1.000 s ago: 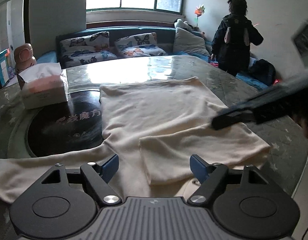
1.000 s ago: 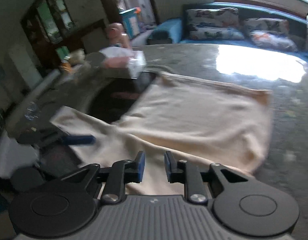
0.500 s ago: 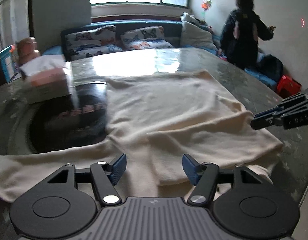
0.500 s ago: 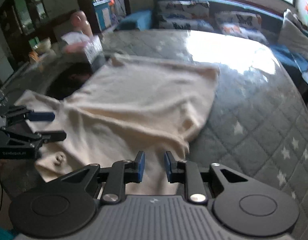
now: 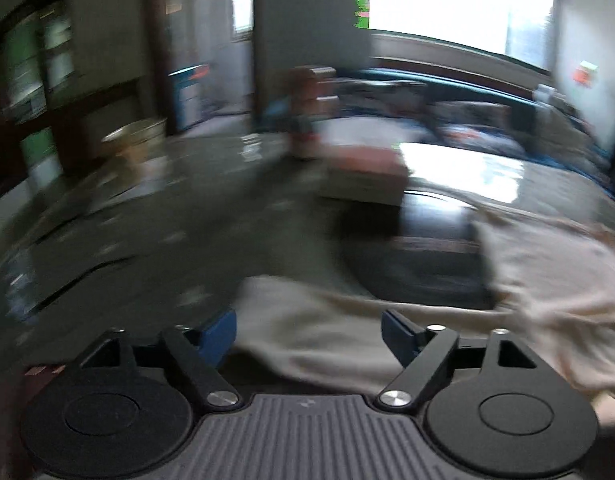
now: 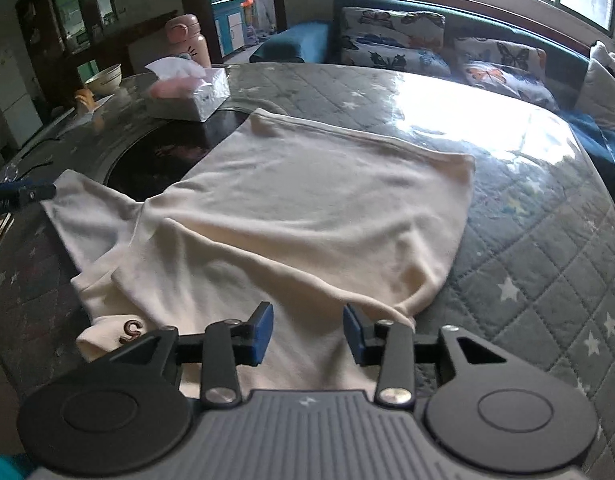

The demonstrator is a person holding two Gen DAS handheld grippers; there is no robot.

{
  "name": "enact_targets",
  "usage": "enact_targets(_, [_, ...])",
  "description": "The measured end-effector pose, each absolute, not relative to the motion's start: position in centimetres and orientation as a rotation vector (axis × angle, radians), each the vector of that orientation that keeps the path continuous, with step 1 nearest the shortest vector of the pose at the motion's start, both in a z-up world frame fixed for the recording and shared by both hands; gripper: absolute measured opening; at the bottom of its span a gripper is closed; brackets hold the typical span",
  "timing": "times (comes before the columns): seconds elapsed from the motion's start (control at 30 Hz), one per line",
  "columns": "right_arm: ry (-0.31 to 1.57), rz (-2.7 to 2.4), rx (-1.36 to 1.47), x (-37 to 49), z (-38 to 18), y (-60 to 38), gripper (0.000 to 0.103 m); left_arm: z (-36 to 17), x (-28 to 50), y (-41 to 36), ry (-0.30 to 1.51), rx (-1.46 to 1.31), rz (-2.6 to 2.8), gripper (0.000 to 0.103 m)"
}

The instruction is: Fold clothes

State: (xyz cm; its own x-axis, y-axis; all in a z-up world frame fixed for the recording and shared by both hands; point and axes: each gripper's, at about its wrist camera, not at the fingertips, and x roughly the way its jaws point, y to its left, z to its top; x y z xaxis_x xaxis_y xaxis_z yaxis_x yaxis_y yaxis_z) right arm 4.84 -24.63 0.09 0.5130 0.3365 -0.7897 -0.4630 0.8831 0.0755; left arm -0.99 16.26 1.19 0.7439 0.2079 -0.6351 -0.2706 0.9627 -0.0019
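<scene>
A cream long-sleeved top [image 6: 307, 208] lies spread on the quilted grey table, one sleeve folded across its body and the other sleeve [image 6: 79, 216] stretched out to the left. My right gripper [image 6: 307, 334] is open just above the garment's near edge, with cloth showing between its jaws. In the blurred left wrist view my left gripper [image 5: 307, 334] is open over the end of the outstretched sleeve [image 5: 303, 320]. The left gripper's fingertips [image 6: 31, 193] also show in the right wrist view at the sleeve's tip.
A tissue box [image 6: 189, 94] stands at the table's far left, with a pink bottle [image 6: 187, 40] and a bowl [image 6: 105, 76] behind it. A round dark hotplate [image 6: 163, 152] lies under the garment's left side. A sofa with butterfly cushions [image 6: 391, 36] lines the back wall.
My left gripper has swung left to the outstretched sleeve's end. My right gripper has opened and sits lower over the garment's near edge.
</scene>
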Motion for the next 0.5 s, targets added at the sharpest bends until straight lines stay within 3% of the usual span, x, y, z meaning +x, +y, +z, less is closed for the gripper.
enact_targets(0.27, [0.9,0.513,-0.155,4.7,0.4,-23.5,0.044,-0.2,-1.0,19.2,0.743,-0.271,0.291,0.076])
enact_targets(0.37, [0.895,0.523,-0.16,4.4,0.5,-23.3,0.046,-0.9,-0.3,19.6,0.757,-0.318,0.305,0.058])
enact_targets(0.43, [0.89,0.523,-0.162,4.3,0.5,-23.3,0.049,-1.2,0.2,19.6,0.754,-0.331,0.318,0.052])
enact_targets(0.5, [0.886,0.521,-0.159,4.3,0.6,-23.5,0.049,-1.4,0.5,19.5,0.746,-0.311,0.332,0.033])
